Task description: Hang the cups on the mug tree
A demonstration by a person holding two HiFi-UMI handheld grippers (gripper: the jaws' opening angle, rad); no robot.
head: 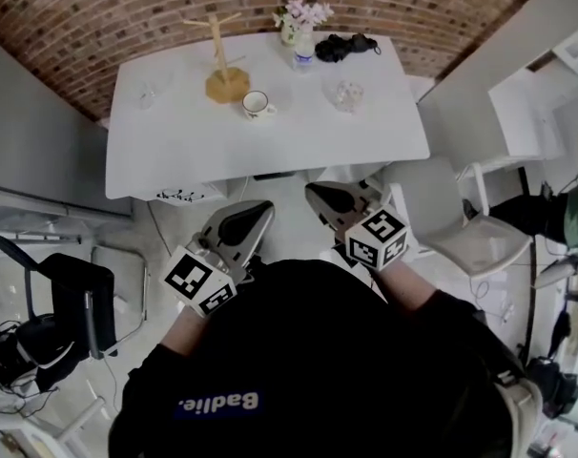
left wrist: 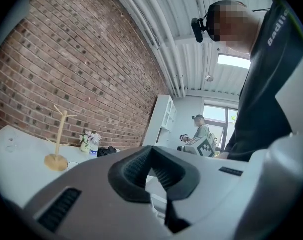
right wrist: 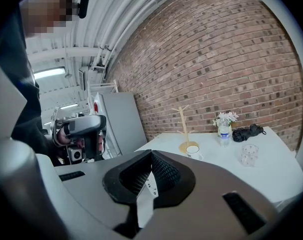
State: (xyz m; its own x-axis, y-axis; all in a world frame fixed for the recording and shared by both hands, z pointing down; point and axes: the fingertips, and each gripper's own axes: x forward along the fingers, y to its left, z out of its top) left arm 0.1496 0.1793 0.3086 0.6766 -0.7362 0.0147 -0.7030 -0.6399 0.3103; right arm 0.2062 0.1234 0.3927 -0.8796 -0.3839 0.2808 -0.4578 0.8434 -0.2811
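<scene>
The wooden mug tree [head: 226,63] stands bare at the back of the white table [head: 175,151]. A white cup [head: 257,104] sits just right of its base, a clear glass cup [head: 347,94] farther right, and another glass [head: 147,94] to the tree's left. Both grippers are held close to the person's body, well short of the table. The left gripper [head: 254,210] and the right gripper [head: 319,195] are shut with nothing between the jaws. The right gripper view shows the tree [right wrist: 184,129], white cup [right wrist: 193,150] and glass cup [right wrist: 249,155]. The left gripper view shows the tree [left wrist: 61,144].
A vase of flowers [head: 293,19], a water bottle [head: 303,53] and a black bundle [head: 344,46] line the table's far edge. A white chair [head: 465,229] stands right of the table and a black chair [head: 74,303] at the lower left. Another person [left wrist: 201,131] stands in the background.
</scene>
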